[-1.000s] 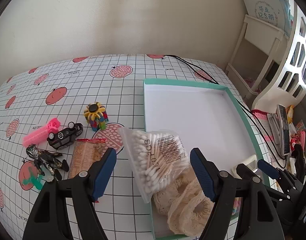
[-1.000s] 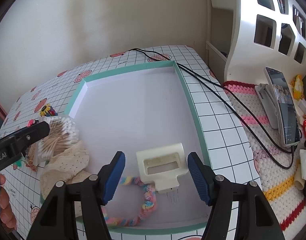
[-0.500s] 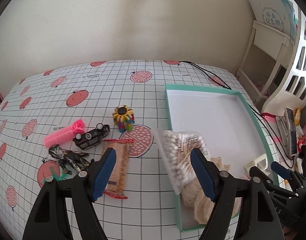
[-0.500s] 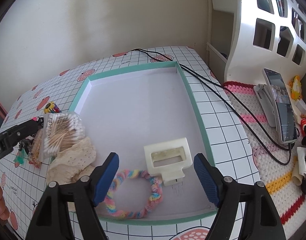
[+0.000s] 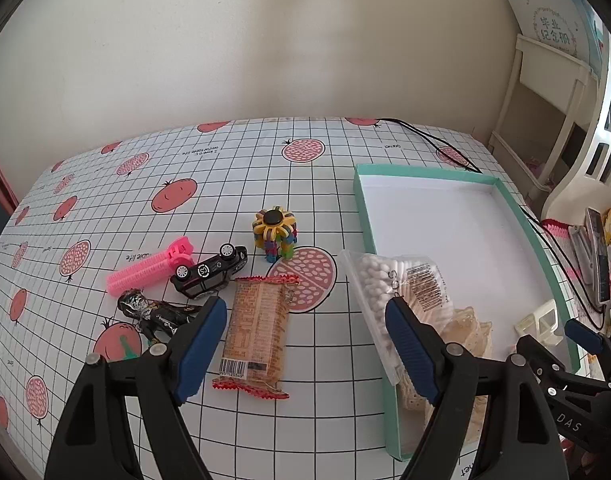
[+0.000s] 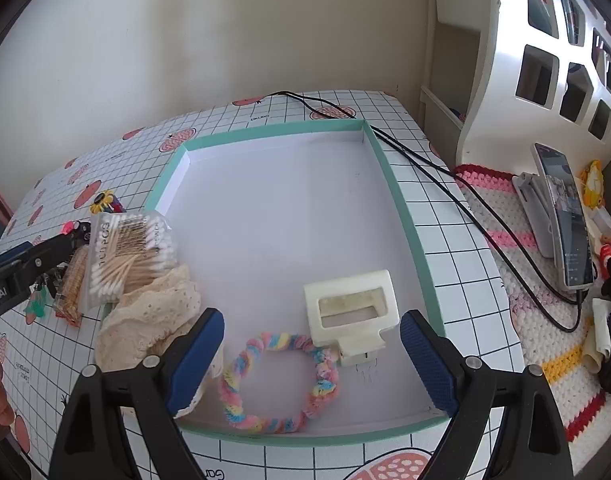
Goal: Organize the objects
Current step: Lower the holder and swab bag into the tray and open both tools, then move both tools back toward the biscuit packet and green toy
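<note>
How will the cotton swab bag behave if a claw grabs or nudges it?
The cotton swab bag is a thin clear pouch, so probably floppy and slippery. It looks light for its size. It leans on the lace cloth at the tray's wall, so a push may tip it.

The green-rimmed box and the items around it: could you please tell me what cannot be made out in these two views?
- Lace fabric: left wrist view, its lower part is hidden behind the left hand-held gripper.
- Snack packet: right wrist view, mostly covered by the cotton swab bag.
- Green-rimmed box: right wrist view, its near right corner sits behind the right hand-held gripper.
- Swab bag print: too small to read.
</note>
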`<action>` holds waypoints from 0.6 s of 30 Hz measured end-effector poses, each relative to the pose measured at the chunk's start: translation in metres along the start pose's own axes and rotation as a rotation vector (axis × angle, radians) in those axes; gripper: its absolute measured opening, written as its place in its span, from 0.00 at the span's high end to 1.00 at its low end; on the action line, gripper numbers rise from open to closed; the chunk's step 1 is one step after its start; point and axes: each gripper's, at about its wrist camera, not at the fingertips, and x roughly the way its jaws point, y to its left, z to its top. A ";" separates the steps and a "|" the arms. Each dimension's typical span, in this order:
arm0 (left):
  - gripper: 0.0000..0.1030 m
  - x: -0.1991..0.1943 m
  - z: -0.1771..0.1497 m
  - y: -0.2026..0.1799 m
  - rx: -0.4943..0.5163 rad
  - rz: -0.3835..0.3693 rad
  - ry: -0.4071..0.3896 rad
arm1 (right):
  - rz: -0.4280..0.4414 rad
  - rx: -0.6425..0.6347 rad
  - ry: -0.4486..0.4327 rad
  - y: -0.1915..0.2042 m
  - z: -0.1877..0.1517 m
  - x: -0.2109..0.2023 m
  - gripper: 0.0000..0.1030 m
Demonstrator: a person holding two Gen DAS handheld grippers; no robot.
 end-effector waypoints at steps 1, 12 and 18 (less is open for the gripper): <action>0.18 0.000 0.000 0.000 0.001 0.000 0.000 | 0.000 0.000 0.000 0.000 0.000 0.000 0.11; 0.10 0.001 0.000 0.001 0.007 -0.005 0.002 | -0.005 -0.016 0.001 0.006 -0.001 -0.001 0.11; 0.10 0.001 -0.001 0.002 0.009 -0.004 0.004 | -0.008 -0.023 0.001 0.010 -0.002 -0.001 0.11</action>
